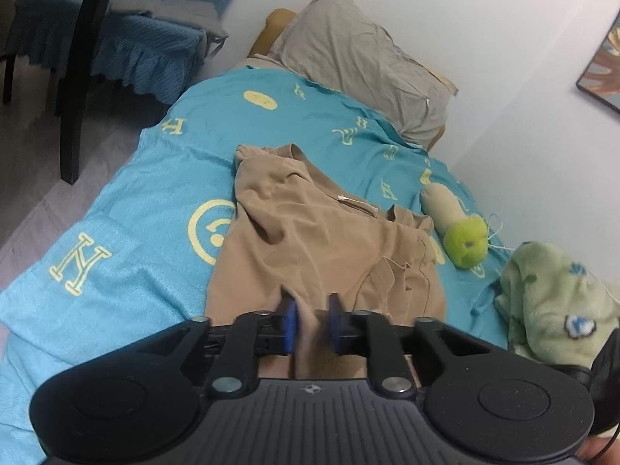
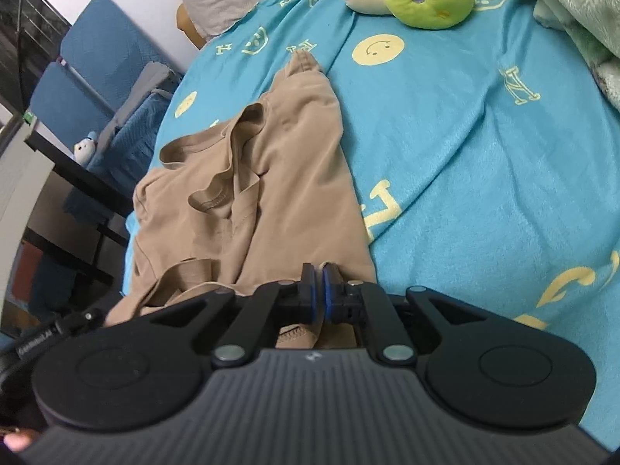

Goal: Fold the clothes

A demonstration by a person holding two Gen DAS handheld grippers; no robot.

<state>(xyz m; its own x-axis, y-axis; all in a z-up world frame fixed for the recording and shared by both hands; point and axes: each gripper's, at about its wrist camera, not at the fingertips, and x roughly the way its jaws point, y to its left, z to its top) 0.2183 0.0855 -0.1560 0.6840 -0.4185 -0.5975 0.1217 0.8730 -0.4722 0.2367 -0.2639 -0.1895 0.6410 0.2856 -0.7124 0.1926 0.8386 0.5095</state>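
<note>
Tan t-shirt (image 1: 310, 240) runs long toward 12 o'clock from both tongs. Left gripper (image 1: 312, 321) parted w/ near hem between; right gripper (image 2: 321, 294) pinched on hem.

1. Left black two-finger gripper (image 1: 312, 319): blue-padded fingers (image 1: 290, 319) parted, tan cloth between them, blurred.
2. Right black two-finger gripper (image 2: 320, 290): blue-edged fingers (image 2: 309, 290) pressed together, pinching tan fabric, pointing forward and low.

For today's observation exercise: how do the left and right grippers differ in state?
The left gripper has a gap between its blue pads, with tan garment cloth in it; the right gripper has its pads pressed together on the cloth. Both sit at the garment's near edge.
</note>
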